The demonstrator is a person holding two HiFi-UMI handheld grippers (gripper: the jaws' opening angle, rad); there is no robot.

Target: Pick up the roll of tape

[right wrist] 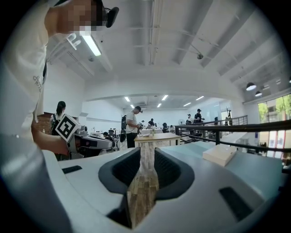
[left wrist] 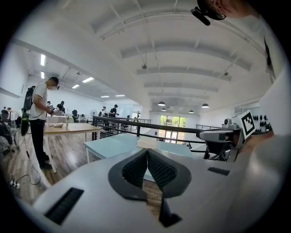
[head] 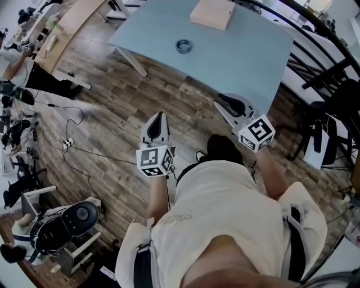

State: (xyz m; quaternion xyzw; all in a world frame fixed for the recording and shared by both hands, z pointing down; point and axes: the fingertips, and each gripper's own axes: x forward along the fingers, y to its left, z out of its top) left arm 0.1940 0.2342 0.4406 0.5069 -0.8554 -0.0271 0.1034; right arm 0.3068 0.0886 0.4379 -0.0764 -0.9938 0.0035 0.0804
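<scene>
The left gripper [left wrist: 147,151] is held level over the wooden floor [head: 112,107], jaws closed tip to tip and empty. The right gripper [right wrist: 148,154] has its jaws apart, nothing between them. Beyond both, the roll of tape [head: 184,45], a small dark ring, lies flat on the pale blue table [head: 242,62], near a tan box [head: 212,13].

The desk [head: 242,56] is pale blue-green. The roll of tape [head: 184,45] on it is dark grey, and the box [head: 212,13] at one o'clock from it is tan. The floor [head: 112,107] shows brown wood planks. The left gripper [head: 158,117] and right gripper [head: 224,102] are light grey with black pads, and their marker cubes [head: 154,160] are patterned in black and white squares.
</scene>
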